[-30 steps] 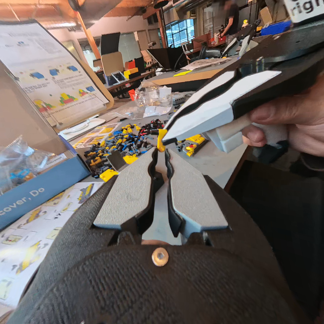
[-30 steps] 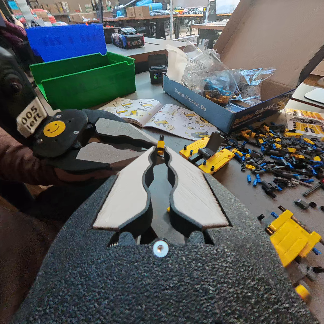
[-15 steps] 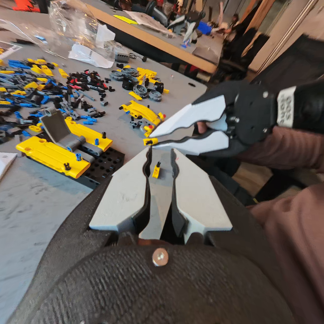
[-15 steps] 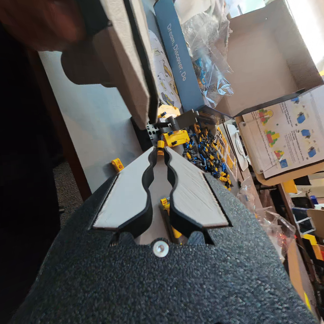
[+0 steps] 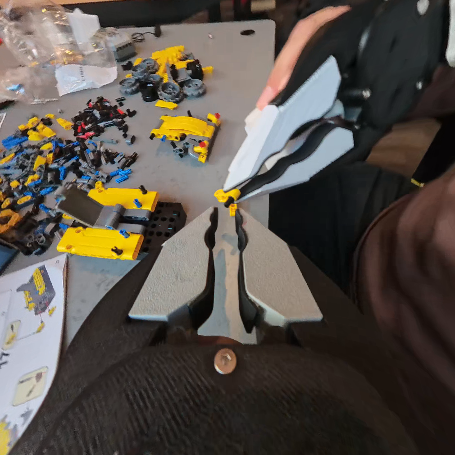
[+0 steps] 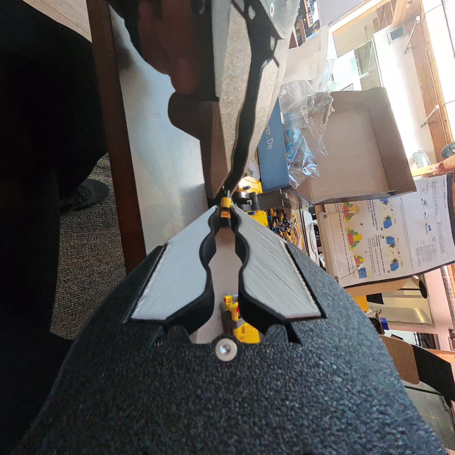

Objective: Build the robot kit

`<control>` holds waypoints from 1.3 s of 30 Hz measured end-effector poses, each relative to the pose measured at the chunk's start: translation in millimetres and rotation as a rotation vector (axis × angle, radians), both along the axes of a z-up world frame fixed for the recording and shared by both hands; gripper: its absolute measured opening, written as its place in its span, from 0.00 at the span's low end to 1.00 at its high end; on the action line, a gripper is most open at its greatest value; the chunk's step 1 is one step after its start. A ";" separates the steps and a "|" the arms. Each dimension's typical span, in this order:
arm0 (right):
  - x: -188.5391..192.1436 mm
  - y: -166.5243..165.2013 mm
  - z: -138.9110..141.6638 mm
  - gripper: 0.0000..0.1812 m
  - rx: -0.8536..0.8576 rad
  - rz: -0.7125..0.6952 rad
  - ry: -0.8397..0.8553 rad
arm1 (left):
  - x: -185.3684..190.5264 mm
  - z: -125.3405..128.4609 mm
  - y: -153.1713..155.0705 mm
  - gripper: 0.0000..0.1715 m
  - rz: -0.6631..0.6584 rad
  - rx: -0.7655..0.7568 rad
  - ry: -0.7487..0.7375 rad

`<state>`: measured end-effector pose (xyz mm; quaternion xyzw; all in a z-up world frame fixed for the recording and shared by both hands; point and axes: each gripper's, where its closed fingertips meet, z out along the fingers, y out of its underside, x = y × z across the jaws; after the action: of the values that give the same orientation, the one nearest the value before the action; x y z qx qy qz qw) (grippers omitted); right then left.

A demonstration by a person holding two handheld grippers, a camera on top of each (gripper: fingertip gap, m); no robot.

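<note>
your left gripper [image 5: 225, 211] is slightly parted at the tips, and a small yellow piece [image 5: 232, 210] sits against its right fingertip; whether it is truly pinched you cannot tell from here. just beyond, your right gripper [image 5: 227, 197] is clenched on a yellow connector [image 5: 225, 194] with a black pin, the two grippers meeting tip to tip above the counter's [image 5: 236, 73] near edge. in the right wrist view the connector [image 6: 224, 207] sits between that gripper's [image 6: 224, 209] tips, with the left gripper [image 6: 221, 190] coming down from above to touch it. left of your left gripper lies a yellow and grey assembly [image 5: 105, 219] on a black plate, beside an open booklet [image 5: 27, 320]. farther out lie loose blue, black and yellow parts [image 5: 61, 152], a yellow curved subassembly [image 5: 187, 135], then grey wheels [image 5: 162, 83] and clear bags [image 5: 49, 44]. the right wrist view also shows a blue box [image 6: 275, 147] with bags inside and an instruction sheet [image 6: 394, 234] on a stand.
</note>
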<state>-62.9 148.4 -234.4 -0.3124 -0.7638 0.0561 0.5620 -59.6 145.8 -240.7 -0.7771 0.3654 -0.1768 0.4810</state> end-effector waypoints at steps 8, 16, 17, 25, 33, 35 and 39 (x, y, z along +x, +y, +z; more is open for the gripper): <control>1.4 -2.0 -13.5 0.02 -0.024 0.008 -0.061 | 3.4 -7.1 -0.8 0.06 -0.025 0.106 0.123; 2.1 -2.9 -22.0 0.02 -0.037 0.014 -0.099 | 3.7 -15.1 -1.8 0.02 -0.051 0.228 0.331; 2.3 -2.9 -23.8 0.02 -0.041 0.015 -0.106 | 3.6 -16.9 -1.9 0.02 -0.056 0.244 0.367; 4.8 -0.5 -31.6 0.04 -0.217 0.003 -0.132 | -4.4 -24.2 -0.5 0.01 -0.055 0.340 0.515; 20.1 -13.7 -45.1 0.00 -0.492 0.019 -0.212 | -28.2 -21.8 -6.3 0.01 -0.012 0.366 0.525; 18.6 -1.1 -51.9 0.00 -0.493 -0.042 -0.224 | -29.6 -22.5 -7.2 0.01 -0.015 0.377 0.526; 16.7 30.4 -54.4 0.00 -0.460 -0.121 -0.203 | -24.8 -22.1 -9.1 0.01 -0.041 0.414 0.519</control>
<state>-46.2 178.8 -288.8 -0.4810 -0.7635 0.1632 0.3989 -84.4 136.7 -262.8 -0.6743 0.5195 0.0954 0.5161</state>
